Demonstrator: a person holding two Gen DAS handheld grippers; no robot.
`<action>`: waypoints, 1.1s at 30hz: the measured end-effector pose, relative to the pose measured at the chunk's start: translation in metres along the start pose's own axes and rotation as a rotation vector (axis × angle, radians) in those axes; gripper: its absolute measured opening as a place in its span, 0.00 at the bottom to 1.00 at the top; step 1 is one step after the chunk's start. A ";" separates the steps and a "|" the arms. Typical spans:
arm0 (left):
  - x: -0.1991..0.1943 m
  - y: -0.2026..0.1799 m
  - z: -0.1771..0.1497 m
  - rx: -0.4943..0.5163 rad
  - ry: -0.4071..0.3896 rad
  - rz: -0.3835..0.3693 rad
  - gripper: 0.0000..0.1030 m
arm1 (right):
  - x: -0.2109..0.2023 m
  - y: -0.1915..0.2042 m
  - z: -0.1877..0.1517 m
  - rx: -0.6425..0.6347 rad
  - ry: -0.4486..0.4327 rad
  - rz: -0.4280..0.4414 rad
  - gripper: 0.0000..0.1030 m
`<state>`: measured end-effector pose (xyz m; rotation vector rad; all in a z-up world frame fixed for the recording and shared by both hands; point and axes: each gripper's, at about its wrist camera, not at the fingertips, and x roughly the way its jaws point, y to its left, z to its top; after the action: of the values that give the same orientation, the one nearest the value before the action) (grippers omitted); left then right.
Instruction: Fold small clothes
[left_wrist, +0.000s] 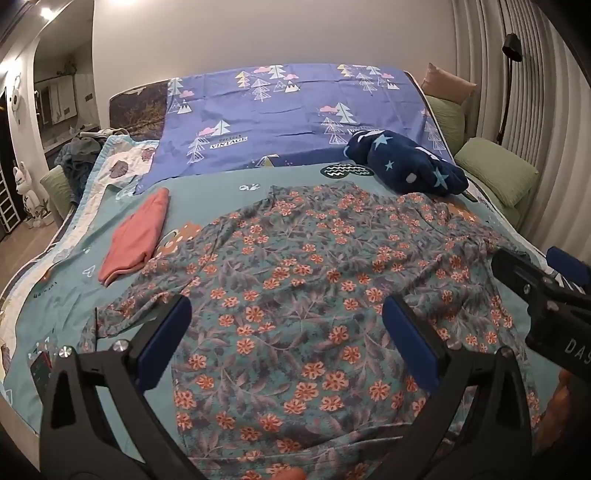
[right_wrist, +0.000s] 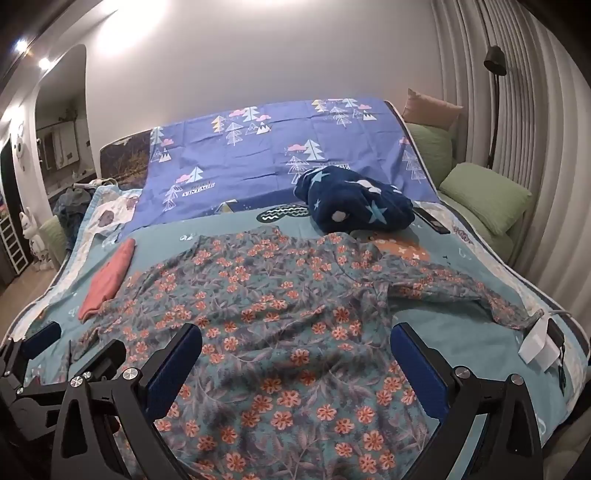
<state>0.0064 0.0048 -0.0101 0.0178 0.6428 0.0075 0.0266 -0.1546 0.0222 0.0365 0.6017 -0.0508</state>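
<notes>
A floral garment (left_wrist: 314, 266) with orange flowers on grey-teal lies spread out and wrinkled across the teal bed cover (left_wrist: 66, 295). In the right wrist view the floral garment (right_wrist: 277, 288) stretches one sleeve (right_wrist: 480, 295) out to the right. My left gripper (left_wrist: 288, 301) hovers open over the garment's near left part, nothing between its blue pads. My right gripper (right_wrist: 297, 328) stands open over the near middle, equally empty. Each shows in the other's view: the right gripper (left_wrist: 524, 254) at the right edge, the left gripper (right_wrist: 81, 338) at the lower left.
A folded pink garment (left_wrist: 136, 236) lies left of the floral one. A dark blue star-print fleece (right_wrist: 354, 203) is bunched at the back right beside a black remote (right_wrist: 432, 221). A white charger (right_wrist: 535, 343) sits near the right bed edge. Green pillows (right_wrist: 484, 199) line the right side.
</notes>
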 end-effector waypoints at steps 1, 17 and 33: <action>0.000 0.001 -0.001 -0.001 0.000 -0.001 1.00 | 0.000 0.001 0.000 -0.001 -0.001 0.001 1.00; 0.007 0.011 -0.006 -0.022 0.026 -0.009 1.00 | -0.004 0.014 0.006 -0.010 -0.001 0.008 1.00; 0.015 0.021 -0.009 -0.042 0.041 -0.015 1.00 | 0.007 0.021 0.003 -0.001 0.034 0.018 1.00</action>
<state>0.0128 0.0257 -0.0258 -0.0278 0.6832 0.0064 0.0350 -0.1344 0.0209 0.0422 0.6349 -0.0325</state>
